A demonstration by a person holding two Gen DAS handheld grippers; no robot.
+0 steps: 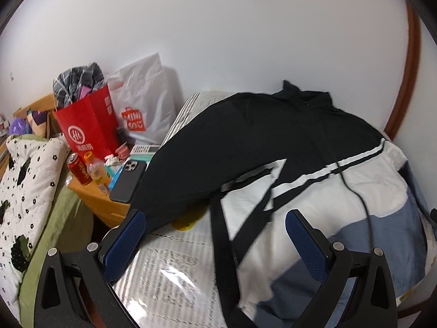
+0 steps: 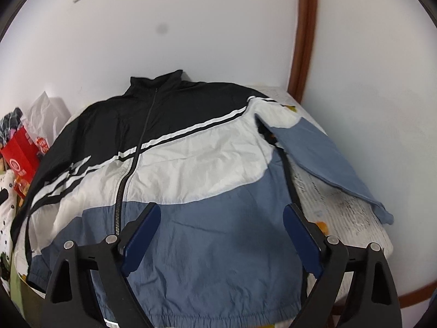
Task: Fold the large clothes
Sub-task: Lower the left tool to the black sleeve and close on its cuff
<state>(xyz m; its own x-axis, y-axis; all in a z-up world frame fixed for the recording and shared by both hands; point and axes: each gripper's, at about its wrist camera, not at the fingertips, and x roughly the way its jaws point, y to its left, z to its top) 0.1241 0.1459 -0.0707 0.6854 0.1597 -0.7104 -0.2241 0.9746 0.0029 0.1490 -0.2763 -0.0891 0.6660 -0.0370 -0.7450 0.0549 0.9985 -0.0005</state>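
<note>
A large black, white and blue zip jacket (image 2: 191,147) lies front up on a small table, collar toward the wall. Its blue right sleeve (image 2: 327,158) spreads out to the right. Its black left sleeve (image 1: 196,164) hangs off the table's left side in the left wrist view, where the jacket body (image 1: 327,191) also shows. My left gripper (image 1: 215,218) is open and empty above the left sleeve and side. My right gripper (image 2: 221,213) is open and empty above the blue lower front.
A wooden bedside stand (image 1: 101,199) at left holds a phone (image 1: 128,180), a red can (image 1: 79,170), a bottle (image 1: 97,173), a red paper bag (image 1: 87,128) and a white plastic bag (image 1: 144,104). A bed with a patterned quilt (image 1: 24,191) lies far left. A white wall stands behind.
</note>
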